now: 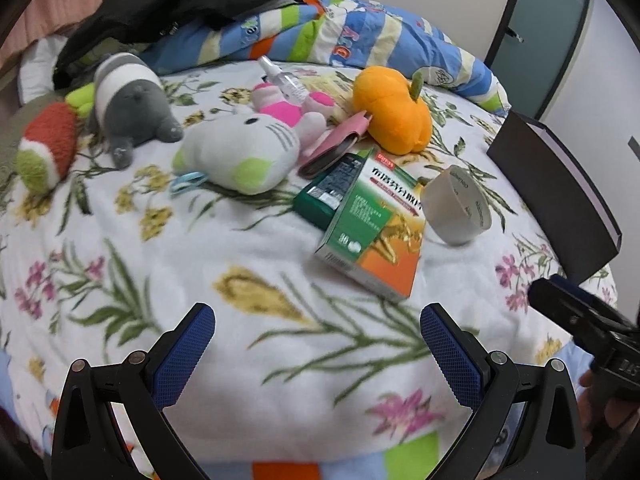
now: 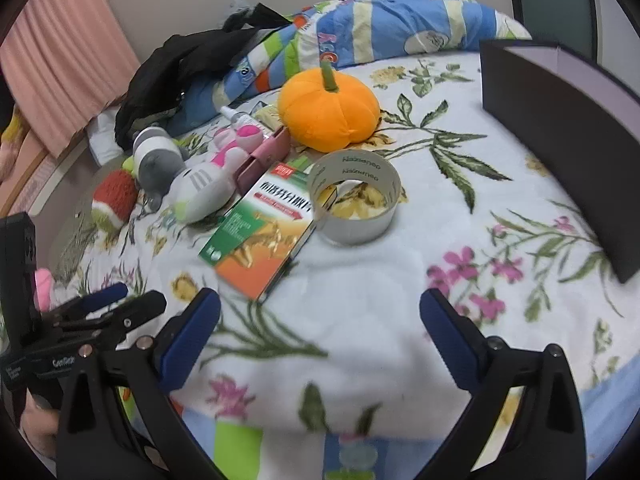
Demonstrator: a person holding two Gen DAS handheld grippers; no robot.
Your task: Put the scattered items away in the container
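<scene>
Scattered on the floral blanket: a green-orange medicine box (image 1: 372, 228) (image 2: 264, 228), a tape roll (image 1: 456, 206) (image 2: 354, 200), an orange plush pumpkin (image 1: 394, 112) (image 2: 328, 106), a white cat plush (image 1: 244, 148) (image 2: 204, 192), a grey plush (image 1: 132, 104) (image 2: 158, 160), a red-green plush (image 1: 46, 148) (image 2: 114, 200), a pink case (image 1: 332, 144) (image 2: 266, 156) and a spray bottle (image 1: 282, 80). The dark box container (image 1: 560, 196) (image 2: 560, 128) stands at the right. My left gripper (image 1: 316, 356) and right gripper (image 2: 320, 344) are open and empty, hovering near the blanket's front.
A striped quilt (image 1: 360, 36) (image 2: 380, 20) and black clothing (image 1: 168, 4) (image 2: 188, 64) are piled at the back. A pink curtain (image 2: 60, 64) hangs at the left. The other gripper shows at each view's edge (image 1: 592, 336) (image 2: 80, 320).
</scene>
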